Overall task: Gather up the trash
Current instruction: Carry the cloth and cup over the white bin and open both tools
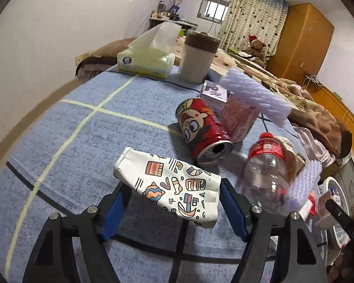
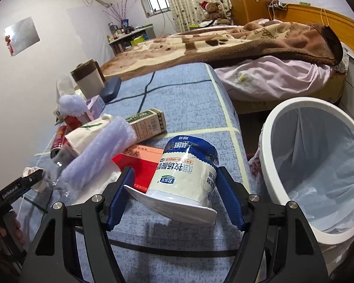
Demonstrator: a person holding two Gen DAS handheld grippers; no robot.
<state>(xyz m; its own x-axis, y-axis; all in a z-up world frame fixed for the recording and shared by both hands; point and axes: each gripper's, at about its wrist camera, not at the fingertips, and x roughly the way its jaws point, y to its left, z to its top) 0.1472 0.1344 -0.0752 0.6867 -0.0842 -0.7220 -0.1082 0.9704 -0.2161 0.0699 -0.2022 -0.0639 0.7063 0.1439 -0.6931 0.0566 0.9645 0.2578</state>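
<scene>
Blue table: L hand-held gripper (image 1: 174,202) clamps pouch (image 1: 170,188); R (image 2: 174,195) clamps yogurt tub (image 2: 186,172); bin (image 2: 318,172) bag-lined.

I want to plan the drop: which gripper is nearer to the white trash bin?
Right. The right gripper, holding the yogurt cup, is just beside the white trash bin. The left gripper, holding the patterned carton, is farther along the table.
</scene>
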